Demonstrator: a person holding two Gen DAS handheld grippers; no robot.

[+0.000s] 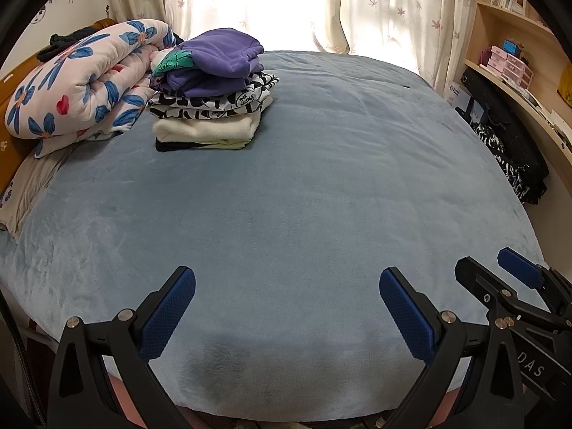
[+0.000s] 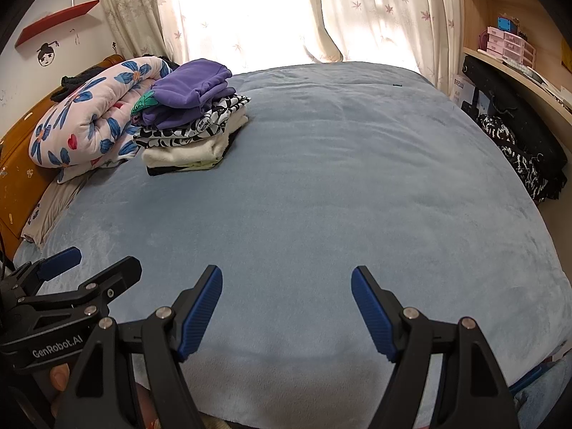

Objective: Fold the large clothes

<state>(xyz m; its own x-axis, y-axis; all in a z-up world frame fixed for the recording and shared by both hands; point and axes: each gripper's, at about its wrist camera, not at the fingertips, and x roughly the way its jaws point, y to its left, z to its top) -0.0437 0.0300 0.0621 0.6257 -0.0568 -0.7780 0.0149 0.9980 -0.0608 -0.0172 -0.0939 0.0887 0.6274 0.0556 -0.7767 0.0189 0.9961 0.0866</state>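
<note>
A stack of folded clothes [image 1: 211, 96], purple on top, black-and-white print and cream below, sits at the far left of the blue-grey bed [image 1: 304, 196]; it also shows in the right wrist view [image 2: 189, 118]. My left gripper [image 1: 286, 282] is open and empty above the bed's near edge. My right gripper [image 2: 286, 279] is open and empty just to its right, and shows at the right edge of the left wrist view [image 1: 493, 268]. The left gripper shows at the left edge of the right wrist view [image 2: 96, 261]. No unfolded garment lies on the bed [image 2: 339, 178].
A rolled floral quilt [image 1: 78, 82] lies by the wooden headboard [image 2: 18, 164] at the left. Black-and-white clothes [image 2: 518, 157] hang over dark items to the right of the bed, under wooden shelves [image 2: 518, 57]. Curtains [image 1: 386, 7] hang behind.
</note>
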